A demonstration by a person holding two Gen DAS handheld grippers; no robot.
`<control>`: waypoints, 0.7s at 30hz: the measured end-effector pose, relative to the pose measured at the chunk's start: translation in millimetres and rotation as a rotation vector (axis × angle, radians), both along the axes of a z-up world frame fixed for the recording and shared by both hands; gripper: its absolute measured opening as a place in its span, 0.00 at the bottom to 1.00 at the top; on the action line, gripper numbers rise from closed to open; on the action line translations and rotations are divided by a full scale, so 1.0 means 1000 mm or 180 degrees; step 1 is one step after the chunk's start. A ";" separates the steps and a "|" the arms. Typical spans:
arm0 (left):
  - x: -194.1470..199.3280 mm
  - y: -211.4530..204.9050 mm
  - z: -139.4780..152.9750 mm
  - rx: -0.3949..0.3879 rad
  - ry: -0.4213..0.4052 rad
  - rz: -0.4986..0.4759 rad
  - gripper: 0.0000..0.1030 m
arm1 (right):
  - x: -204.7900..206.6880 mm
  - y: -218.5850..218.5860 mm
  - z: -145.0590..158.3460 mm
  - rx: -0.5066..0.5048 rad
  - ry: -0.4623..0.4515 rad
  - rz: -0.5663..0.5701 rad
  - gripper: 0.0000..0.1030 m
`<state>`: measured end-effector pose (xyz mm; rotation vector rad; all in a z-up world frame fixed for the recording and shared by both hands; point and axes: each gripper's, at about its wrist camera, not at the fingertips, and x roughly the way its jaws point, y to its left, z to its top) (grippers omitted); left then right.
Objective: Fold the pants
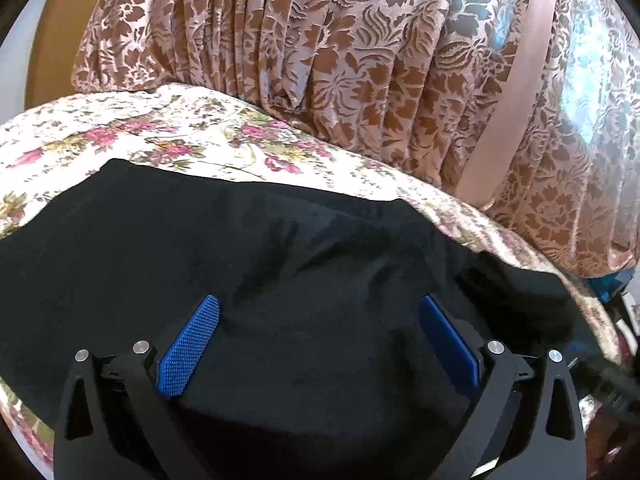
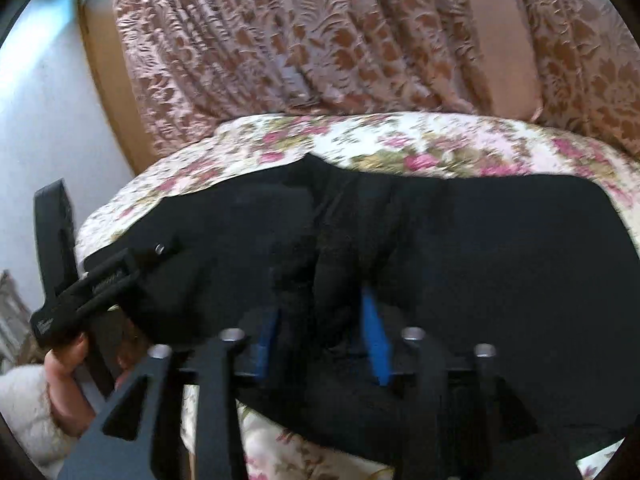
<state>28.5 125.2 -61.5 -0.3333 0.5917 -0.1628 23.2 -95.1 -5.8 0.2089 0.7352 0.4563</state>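
Black cloth pants (image 1: 280, 248) on floral bedsheet (image 1: 168, 136); L gripper (image 1: 320, 312) spread wide, R gripper (image 2: 324, 320) pinching a fold (blurry).

Likely home bedroom; floral bedspread (image 1: 192, 136); patterned pink curtain (image 1: 360, 60) behind.

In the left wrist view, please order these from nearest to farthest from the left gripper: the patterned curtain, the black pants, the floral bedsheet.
From the left gripper:
1. Black pants, directly under and between its fingers.
2. Floral bedsheet, just beyond the pants.
3. Patterned curtain, hanging behind the bed, at the top.
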 end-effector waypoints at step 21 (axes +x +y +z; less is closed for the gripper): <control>0.080 -0.128 0.008 -0.0652 0.1072 -0.1267 0.27 | 0.015 -0.179 0.019 0.0197 0.0298 -0.1420 0.22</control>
